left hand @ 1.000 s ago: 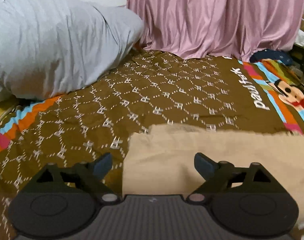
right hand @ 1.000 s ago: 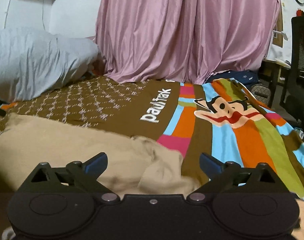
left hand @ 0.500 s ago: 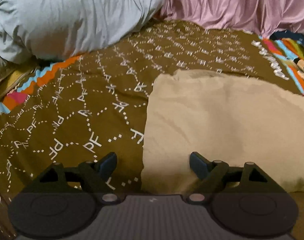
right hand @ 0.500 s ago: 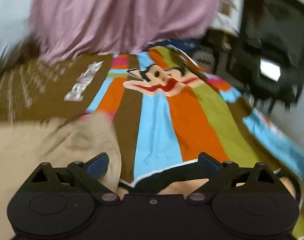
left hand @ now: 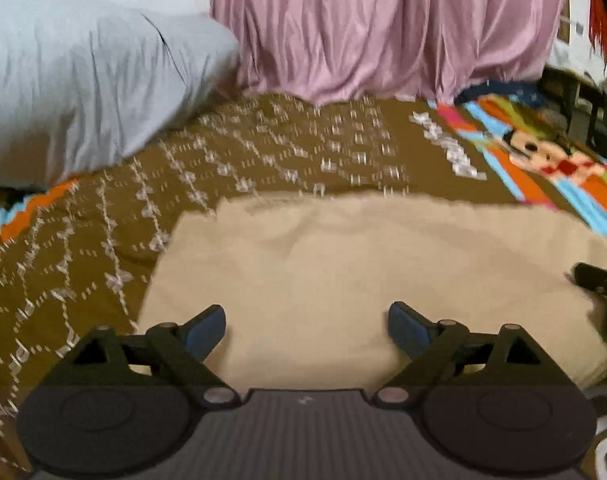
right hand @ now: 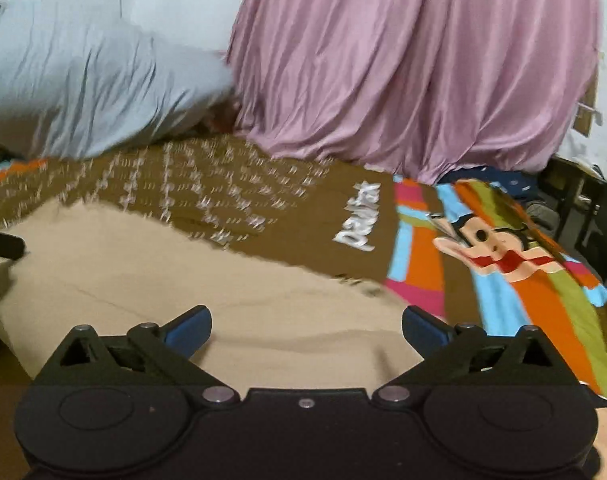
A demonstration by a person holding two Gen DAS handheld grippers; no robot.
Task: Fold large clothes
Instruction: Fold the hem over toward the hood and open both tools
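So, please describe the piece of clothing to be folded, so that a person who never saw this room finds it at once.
Start at the bed cover, brown with white marks and a striped cartoon monkey part. On its near brown side lies the beige garment, flat. It is the only plain, unpatterned cloth on the cover; the grey pillow sits further back.

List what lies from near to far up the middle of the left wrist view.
Beige folded garment → brown patterned bedspread → pink satin curtain.
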